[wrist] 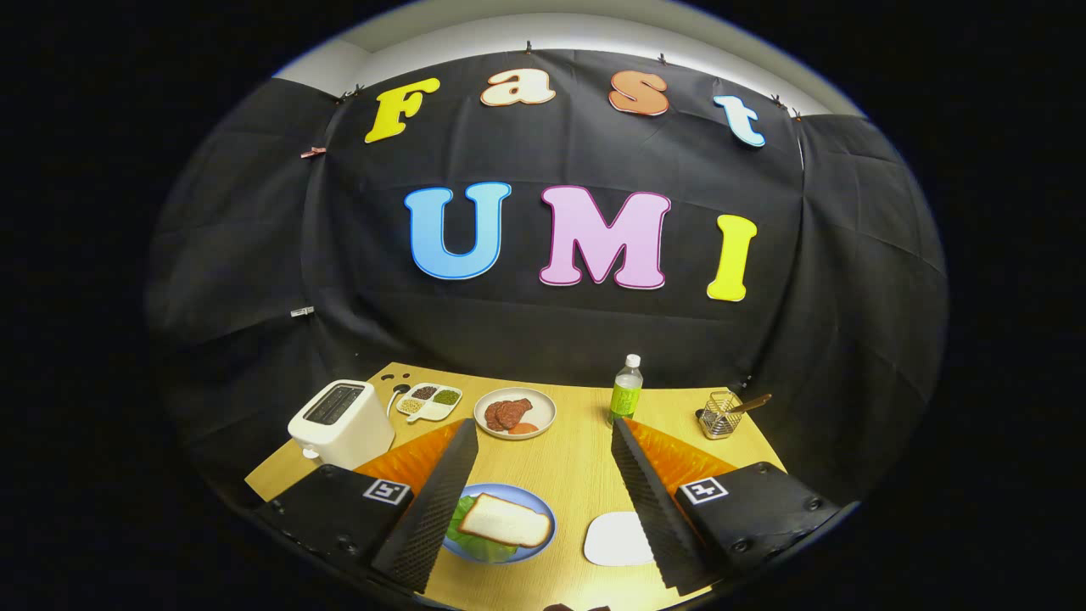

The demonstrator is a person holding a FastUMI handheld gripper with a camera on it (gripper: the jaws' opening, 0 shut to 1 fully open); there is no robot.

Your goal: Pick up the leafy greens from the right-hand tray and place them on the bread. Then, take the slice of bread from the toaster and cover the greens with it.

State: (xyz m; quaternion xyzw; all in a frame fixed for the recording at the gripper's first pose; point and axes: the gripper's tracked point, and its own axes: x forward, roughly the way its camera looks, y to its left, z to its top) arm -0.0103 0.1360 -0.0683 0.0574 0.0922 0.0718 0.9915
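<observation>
Two fingers of the gripper (543,501) spread wide, holding nothing; bread slice (504,520) sits on what look like greens (465,535) on the blue plate (543,513) between them.

The tongs (543,501) hang with both fingers spread wide, gripping nothing.

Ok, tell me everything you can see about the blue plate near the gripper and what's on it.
The blue plate is round and lies flat on the wooden table, between the open gripper fingers, closer to the left one, which hides part of its rim. A slice of bread with a pale face and a browner crust lies on top, tilted a little. Leafy greens stick out from under the slice. Nothing grips the plate; a white tray lies apart beside it.
</observation>
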